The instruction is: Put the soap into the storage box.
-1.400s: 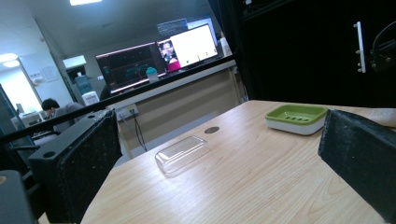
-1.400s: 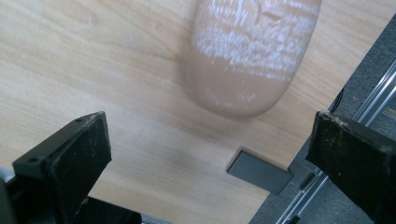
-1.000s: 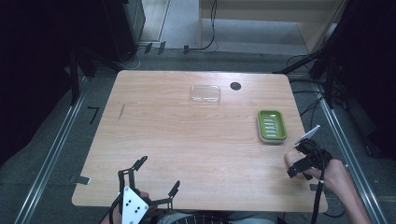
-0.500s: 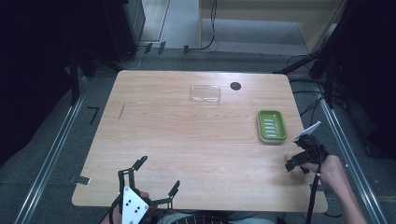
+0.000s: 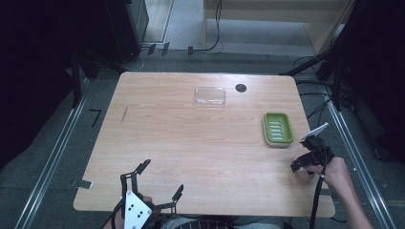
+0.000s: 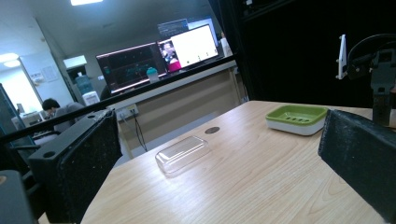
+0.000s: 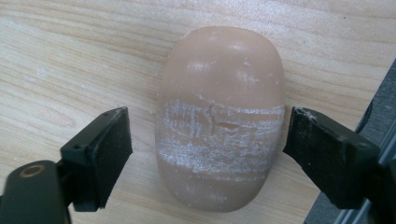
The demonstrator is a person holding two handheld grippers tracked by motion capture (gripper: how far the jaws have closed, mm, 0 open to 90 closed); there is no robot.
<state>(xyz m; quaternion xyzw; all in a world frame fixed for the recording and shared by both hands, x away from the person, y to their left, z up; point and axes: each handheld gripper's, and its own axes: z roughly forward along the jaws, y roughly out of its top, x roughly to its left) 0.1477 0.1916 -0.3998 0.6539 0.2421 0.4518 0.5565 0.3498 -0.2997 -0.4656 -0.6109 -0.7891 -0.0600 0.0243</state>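
Right gripper over the soap

My right gripper [image 7: 208,140] straddles the tan soap bar [image 7: 222,116]; its jaws have just been closing (a gap remains each side). Left gripper [image 5: 155,183] gapes wide.

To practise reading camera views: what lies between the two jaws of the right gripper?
A tan bar of soap lies on the wooden table between the right gripper's jaws, which have just been closing. The right gripper view shows a small gap on the left.

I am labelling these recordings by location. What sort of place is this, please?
Probably an office-like lab with a recording setup: large lit monitors on a long desk behind the light wooden table, cables across the grey floor, and metal rails beside the table.
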